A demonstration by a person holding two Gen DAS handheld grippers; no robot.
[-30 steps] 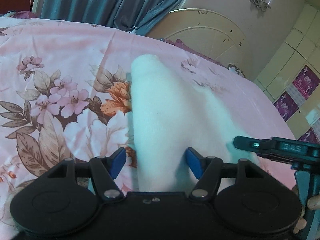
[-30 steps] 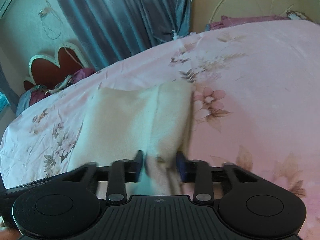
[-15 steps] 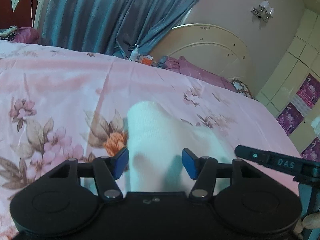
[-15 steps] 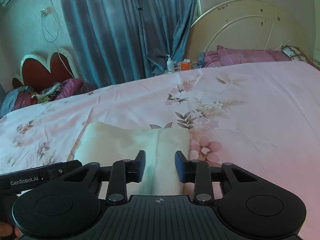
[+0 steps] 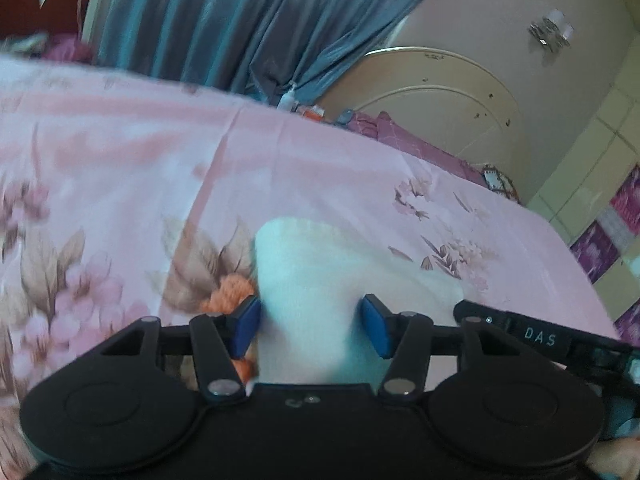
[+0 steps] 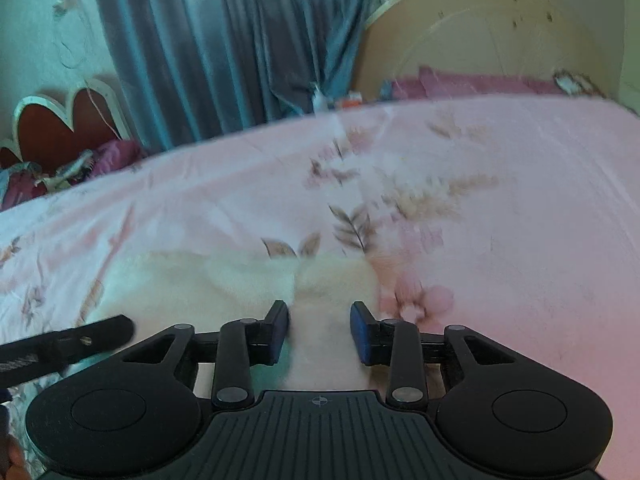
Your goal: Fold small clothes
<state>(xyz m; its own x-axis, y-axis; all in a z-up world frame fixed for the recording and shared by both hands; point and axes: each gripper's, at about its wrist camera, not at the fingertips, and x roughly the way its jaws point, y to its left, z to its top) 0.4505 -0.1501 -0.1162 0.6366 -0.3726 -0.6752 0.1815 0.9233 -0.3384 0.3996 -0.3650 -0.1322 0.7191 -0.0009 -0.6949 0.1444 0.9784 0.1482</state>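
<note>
A white folded cloth [image 5: 308,272] lies flat on the pink floral bedsheet [image 5: 120,168]. In the left wrist view my left gripper [image 5: 310,326] is open, its blue pads either side of the cloth's near end, holding nothing. In the right wrist view the same cloth [image 6: 224,280] lies ahead and to the left. My right gripper [image 6: 320,330] is open over the cloth's right folded strip, holding nothing. The right gripper's arm [image 5: 540,336] shows at the left view's right edge; the left gripper's arm [image 6: 68,344] shows at the right view's left edge.
Blue curtains [image 6: 240,40] hang behind the bed. A cream arched headboard [image 5: 440,92] and purple pillows [image 6: 480,84] stand at the far side. A red scalloped headboard [image 6: 60,124] with bundled clothes is at the far left. Small bottles [image 6: 320,98] sit near the curtain.
Both grippers have drawn back and risen from the cloth. The right gripper, closer on the strip a second ago, has opened wider. The cloth stays folded on the bed.
</note>
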